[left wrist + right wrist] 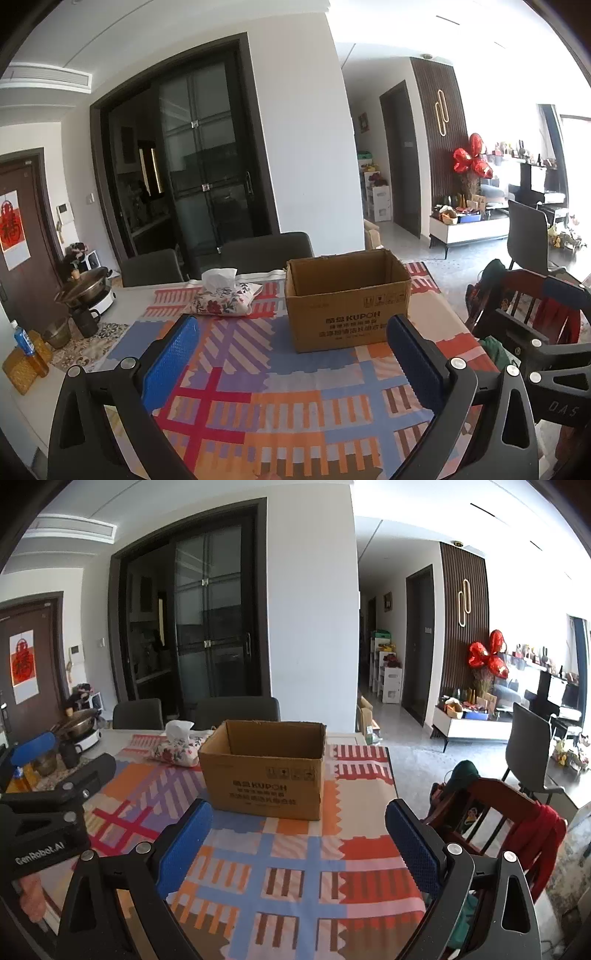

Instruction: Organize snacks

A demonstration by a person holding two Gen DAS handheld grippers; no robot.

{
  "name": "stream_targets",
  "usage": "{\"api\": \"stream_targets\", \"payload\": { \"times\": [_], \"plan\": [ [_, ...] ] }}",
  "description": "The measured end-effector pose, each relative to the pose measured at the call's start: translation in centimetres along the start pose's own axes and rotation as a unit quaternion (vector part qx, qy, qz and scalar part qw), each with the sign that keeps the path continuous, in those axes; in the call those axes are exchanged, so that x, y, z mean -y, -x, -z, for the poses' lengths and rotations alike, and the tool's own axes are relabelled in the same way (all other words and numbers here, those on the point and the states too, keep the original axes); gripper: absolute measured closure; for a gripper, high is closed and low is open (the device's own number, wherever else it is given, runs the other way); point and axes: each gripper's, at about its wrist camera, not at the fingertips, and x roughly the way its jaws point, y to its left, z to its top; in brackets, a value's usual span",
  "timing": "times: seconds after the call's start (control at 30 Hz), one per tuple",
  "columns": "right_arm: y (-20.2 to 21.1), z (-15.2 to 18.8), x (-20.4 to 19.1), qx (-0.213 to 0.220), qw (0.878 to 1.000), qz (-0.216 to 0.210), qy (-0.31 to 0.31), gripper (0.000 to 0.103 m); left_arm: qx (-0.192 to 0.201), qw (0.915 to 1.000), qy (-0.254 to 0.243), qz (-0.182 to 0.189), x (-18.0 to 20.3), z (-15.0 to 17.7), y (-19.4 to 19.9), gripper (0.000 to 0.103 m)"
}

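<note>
Left gripper point(291, 332) I hold released, nothing between its blue pads, cardboard box point(347, 299) ahead on the bench point(258, 406), tissue pouch point(225, 301) to its left. Right gripper point(299, 816) likewise spread and empty; box point(264, 768) straight ahead, upright, top open.

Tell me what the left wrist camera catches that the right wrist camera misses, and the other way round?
Only the left wrist view shows the blue-capped bottle at the table's left edge. Only the right wrist view shows the cartons on the hallway floor. Both show the open cardboard box on the patterned tablecloth, the floral tissue pouch beside it, and both grippers, the left gripper and right gripper, open and empty.
</note>
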Motion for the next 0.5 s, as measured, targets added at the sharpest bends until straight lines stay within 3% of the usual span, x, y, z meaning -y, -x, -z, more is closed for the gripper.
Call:
{"api": "stream_targets", "payload": {
  "times": [0.5],
  "plan": [
    [3.0, -0.2, -0.2, 0.025, 1.0, 0.001, 0.001, 0.007, 0.01, 0.9999, 0.006, 0.012, -0.1, 0.1, 1.7, 0.0]
  ]
}}
